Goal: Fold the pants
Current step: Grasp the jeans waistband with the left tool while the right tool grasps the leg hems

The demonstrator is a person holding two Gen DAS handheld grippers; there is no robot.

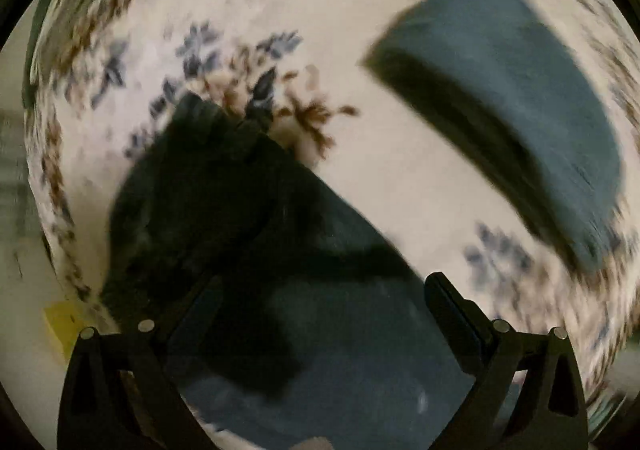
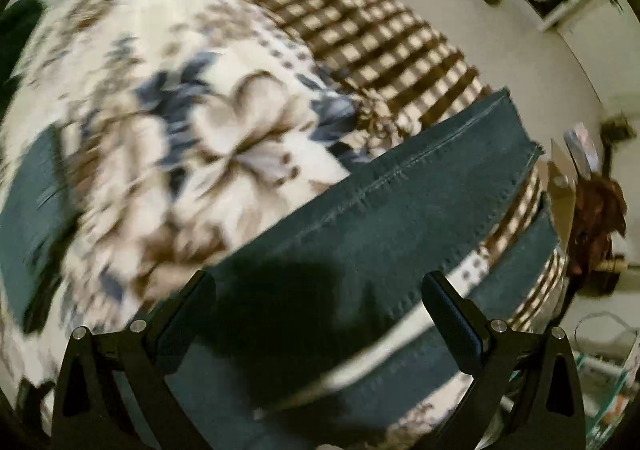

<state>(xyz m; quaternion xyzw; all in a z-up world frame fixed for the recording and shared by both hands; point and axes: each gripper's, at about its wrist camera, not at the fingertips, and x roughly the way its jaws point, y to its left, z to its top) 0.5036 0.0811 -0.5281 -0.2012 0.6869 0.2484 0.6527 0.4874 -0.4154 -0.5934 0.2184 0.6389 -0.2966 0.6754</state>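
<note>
One pair of dark blue pants lies on one flowered blanket, with two legs visible toward 3 o'clock in the right wrist view. Two tongs appear, the left tongs and the right tongs, each with two fingers spread apart. One checked blanket lies toward 1 o'clock.

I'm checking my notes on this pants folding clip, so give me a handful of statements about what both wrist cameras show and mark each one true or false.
1. Both grippers are open. True: the left gripper and the right gripper each show spread fingers with nothing clamped.
2. The pants are bright red. False: the pants are dark blue denim.
3. The pants lie on a floral blanket. True.
4. The two legs lie pressed together in the right wrist view. False: a strip of blanket shows between them.
5. A second piece of denim lies apart on the blanket. True.
</note>
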